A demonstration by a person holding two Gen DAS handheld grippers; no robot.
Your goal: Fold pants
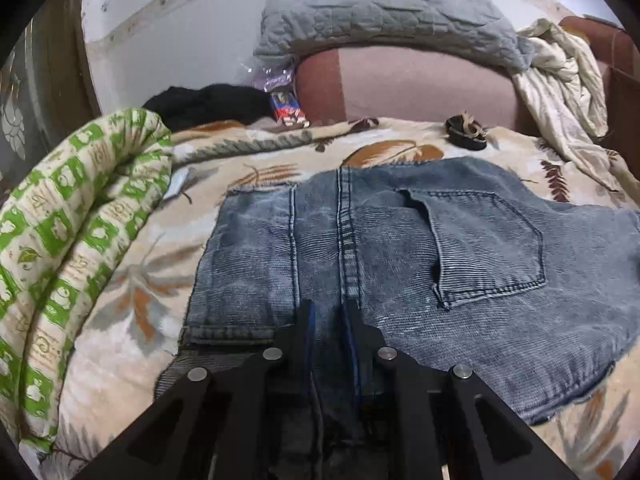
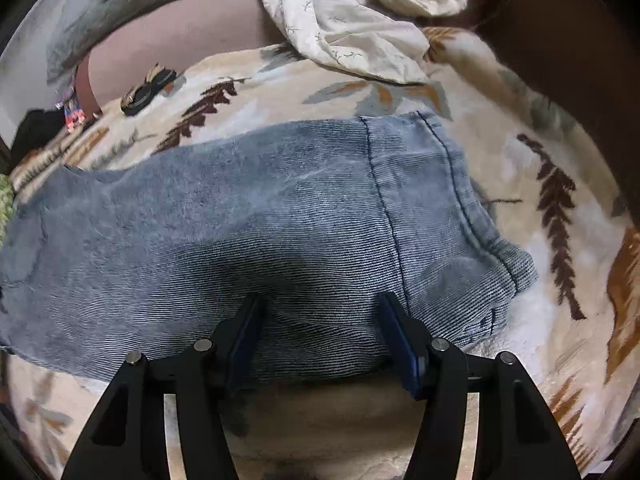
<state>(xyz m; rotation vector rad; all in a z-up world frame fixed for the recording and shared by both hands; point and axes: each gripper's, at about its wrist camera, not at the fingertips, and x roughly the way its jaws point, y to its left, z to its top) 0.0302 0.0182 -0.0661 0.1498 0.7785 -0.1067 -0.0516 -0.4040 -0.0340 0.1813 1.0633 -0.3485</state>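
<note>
Nearest in the left wrist view: left gripper, fingers narrowly parted over the jeans, tips down on the denim beside the centre seam; whether the pads pinch a ridge of cloth between them, impossible to tell. Nearest in the right wrist view: right gripper, fingers spread wide, tips over the near folded edge of the jeans, pressing on nothing. Just beyond, the jeans folded flat on the leaf-patterned blanket, back pocket facing up, stitched hem toward the right in the right wrist view. Left of the denim, a rolled green-and-cream quilt. Farther back on the blanket, a small dark strap bundle, clear of the jeans. Behind that, a pinkish bolster, a black garment at its left end, a colourful packet beside it. Farthest, a grey quilted pillow on top of the bolster and a crumpled cream cloth draped at the right.
</note>
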